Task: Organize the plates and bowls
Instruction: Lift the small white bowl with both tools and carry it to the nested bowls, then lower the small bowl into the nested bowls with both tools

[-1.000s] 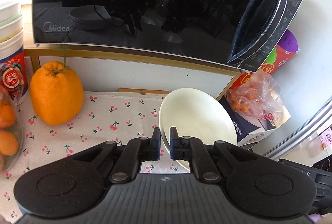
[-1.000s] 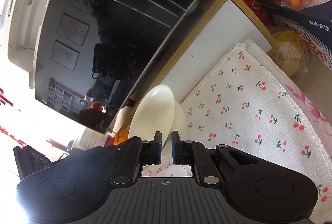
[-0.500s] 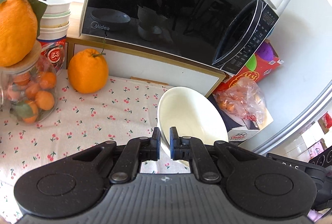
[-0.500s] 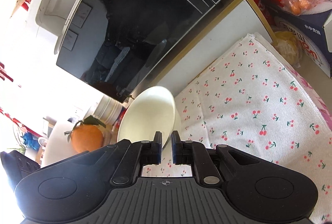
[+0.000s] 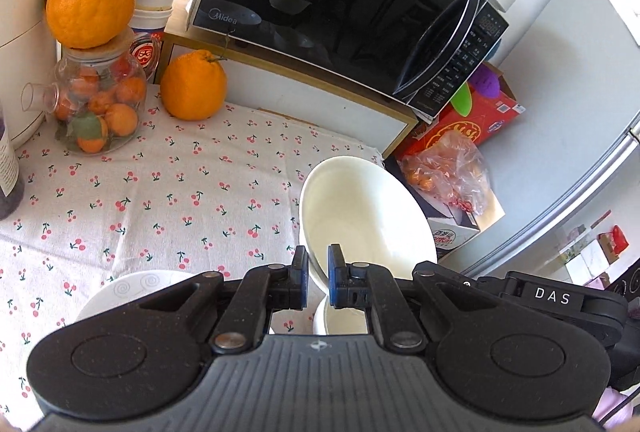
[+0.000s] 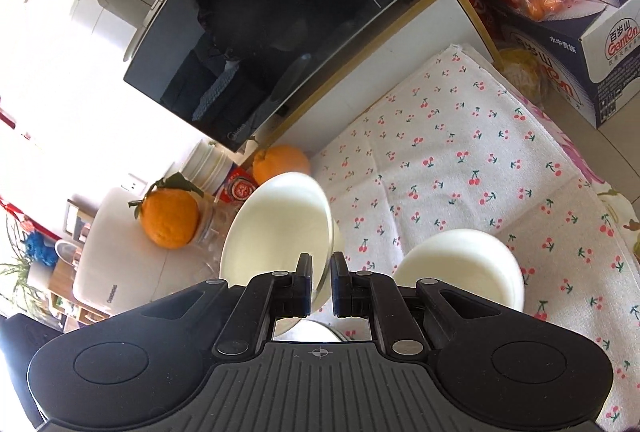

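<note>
Cream bowl (image 5: 366, 220) – white cloth (image 5: 160, 200) with red cherries

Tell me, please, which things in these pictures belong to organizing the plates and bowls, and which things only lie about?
Belong to the job:
- white bowl clamped by both the left gripper and the right gripper
- swirl-patterned dish
- second white bowl

Just lying about:
- microwave
- loose orange
- fruit jar
- bagged fruit

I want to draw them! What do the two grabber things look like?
Both are black plastic. The left gripper has a ribbed middle, two round discs, silver rivets on its jaws, blue pads and a small crosshair mark. The right gripper matches, but with black pads.
</note>
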The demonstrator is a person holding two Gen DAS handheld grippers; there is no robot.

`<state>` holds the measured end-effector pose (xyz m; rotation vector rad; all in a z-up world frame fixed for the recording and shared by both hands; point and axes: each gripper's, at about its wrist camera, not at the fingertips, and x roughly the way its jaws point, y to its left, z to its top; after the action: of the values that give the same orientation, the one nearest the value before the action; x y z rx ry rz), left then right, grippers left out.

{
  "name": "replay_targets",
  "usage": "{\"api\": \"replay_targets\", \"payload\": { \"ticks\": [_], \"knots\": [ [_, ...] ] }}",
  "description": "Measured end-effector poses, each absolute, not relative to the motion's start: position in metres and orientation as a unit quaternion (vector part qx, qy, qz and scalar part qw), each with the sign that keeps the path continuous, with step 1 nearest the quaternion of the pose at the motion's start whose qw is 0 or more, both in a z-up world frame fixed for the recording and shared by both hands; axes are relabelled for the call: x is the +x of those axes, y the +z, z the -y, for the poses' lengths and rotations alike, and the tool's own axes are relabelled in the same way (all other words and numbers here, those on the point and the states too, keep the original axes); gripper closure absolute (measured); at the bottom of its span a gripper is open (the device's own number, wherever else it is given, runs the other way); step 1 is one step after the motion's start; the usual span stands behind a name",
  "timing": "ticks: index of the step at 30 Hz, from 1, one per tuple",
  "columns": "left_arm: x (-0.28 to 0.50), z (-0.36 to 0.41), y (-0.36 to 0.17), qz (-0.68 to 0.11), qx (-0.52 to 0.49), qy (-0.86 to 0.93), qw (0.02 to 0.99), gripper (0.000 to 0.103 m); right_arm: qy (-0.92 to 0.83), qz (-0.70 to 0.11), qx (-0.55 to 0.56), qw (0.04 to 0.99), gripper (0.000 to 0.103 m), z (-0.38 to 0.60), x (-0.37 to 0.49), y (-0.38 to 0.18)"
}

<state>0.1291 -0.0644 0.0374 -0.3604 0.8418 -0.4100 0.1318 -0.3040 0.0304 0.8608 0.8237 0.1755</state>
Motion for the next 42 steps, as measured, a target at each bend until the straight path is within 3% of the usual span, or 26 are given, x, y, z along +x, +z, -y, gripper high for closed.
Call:
{"api": "replay_targets", "payload": {
  "ticks": [6,11,42],
  "knots": [
    [0.115,0.071,0.025,-0.408,-0.172,-0.212,0.871,0.094,0.053,-0.386,0.39,0.834,0.092,0.303,0.108,0.028],
    [0.111,0.079,0.02,-0.413,-0.159,-0.226,0.868,0.094,0.03,-0.391,0.438,0.809,0.092,0.316,0.095,0.016],
    [0.117,0.119,-0.019,-0.466,-0.093,-0.217,0.853,0.09,-0.062,-0.45,0.405,0.794,0.092,0.324,0.098,-0.013]
  ]
}}
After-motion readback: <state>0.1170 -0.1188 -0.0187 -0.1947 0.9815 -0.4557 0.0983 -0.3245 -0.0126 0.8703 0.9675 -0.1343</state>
